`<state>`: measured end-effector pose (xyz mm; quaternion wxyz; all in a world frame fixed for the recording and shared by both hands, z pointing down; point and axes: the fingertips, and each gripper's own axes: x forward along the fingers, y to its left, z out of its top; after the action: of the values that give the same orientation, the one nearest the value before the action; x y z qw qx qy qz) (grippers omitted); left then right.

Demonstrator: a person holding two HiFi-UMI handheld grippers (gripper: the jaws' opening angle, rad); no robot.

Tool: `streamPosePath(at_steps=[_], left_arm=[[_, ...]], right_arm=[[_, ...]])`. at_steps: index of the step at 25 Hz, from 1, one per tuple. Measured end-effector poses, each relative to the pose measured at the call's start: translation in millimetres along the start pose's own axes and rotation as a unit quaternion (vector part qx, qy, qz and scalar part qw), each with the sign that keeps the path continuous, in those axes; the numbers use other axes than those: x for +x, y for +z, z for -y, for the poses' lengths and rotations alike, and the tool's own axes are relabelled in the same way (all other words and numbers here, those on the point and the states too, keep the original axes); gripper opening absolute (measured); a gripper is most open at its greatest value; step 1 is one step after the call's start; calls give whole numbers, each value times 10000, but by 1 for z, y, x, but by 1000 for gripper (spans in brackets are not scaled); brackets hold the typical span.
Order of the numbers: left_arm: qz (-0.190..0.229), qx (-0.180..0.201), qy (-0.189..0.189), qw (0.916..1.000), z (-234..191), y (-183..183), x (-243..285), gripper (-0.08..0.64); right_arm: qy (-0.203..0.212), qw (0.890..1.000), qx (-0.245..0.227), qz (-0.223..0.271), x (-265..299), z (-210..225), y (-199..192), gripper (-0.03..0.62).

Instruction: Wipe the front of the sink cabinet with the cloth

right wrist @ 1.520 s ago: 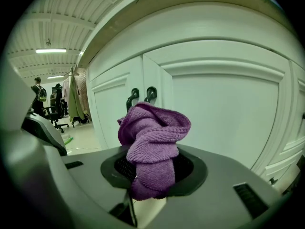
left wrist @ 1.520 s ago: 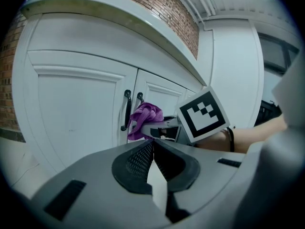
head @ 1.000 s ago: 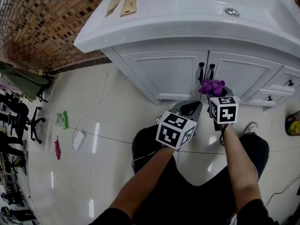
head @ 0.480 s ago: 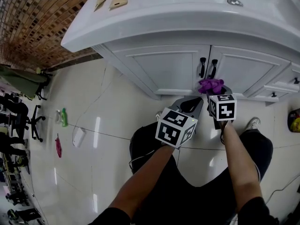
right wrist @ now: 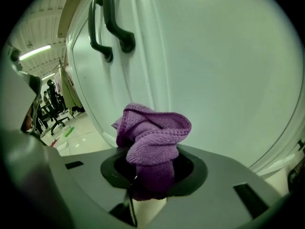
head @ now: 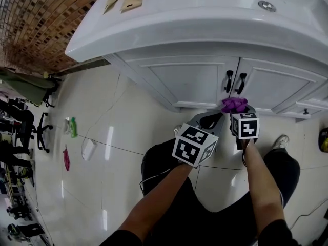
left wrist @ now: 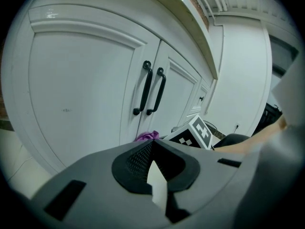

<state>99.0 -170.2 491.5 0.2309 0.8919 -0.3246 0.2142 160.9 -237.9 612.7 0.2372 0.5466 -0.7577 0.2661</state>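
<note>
Cloth (right wrist: 151, 142), purple and bunched into a wad, is clamped between the fingers of the right gripper (right wrist: 152, 173), with most of it bulging out past the tips. It sits low in front of the white sink cabinet (head: 189, 81), before the right-hand door and below the two black handles (head: 234, 82) where the doors meet. It looks very near the door panel, but whether it actually touches is hard to tell. The left gripper (left wrist: 152, 149) is just beside the right one, on its left, pointing at the same doors. Its fingers are pressed together at the tips with nothing between them. Above the doors, the white sink top (head: 205, 19) juts out over the pale tiled floor (head: 118, 132).
</note>
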Motion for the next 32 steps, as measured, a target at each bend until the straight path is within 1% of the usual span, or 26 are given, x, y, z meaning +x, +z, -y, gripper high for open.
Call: streamPosePath(at_steps=[4,16,23,28,30,32], left_arm=[[-108,-40,40,9999,-9,-7,4,5],[-337,-167,148,9992,-42,-31,0,5],[-428,-258,219,9985,-60,-42,-1,5],[-484,-310,241,9981,-68,-50,-4,5],[-487,-322,258,9980,-71,-52,-6,5],[-467,-334,277,9980,-74,-52,-8,5]], right_arm=[[-10,9998,110,-186,15,4,-19,141],[-44,9972,181,-724,64,12,-74,141],[-8,9954,333,-898,80,9,-87,141],[-82,9929,360,-1129,92,13,-108,141],[-109,9920,441,-1177,93,10,-110,141],[-113,9924,410,-1159,96,7,-108,141]])
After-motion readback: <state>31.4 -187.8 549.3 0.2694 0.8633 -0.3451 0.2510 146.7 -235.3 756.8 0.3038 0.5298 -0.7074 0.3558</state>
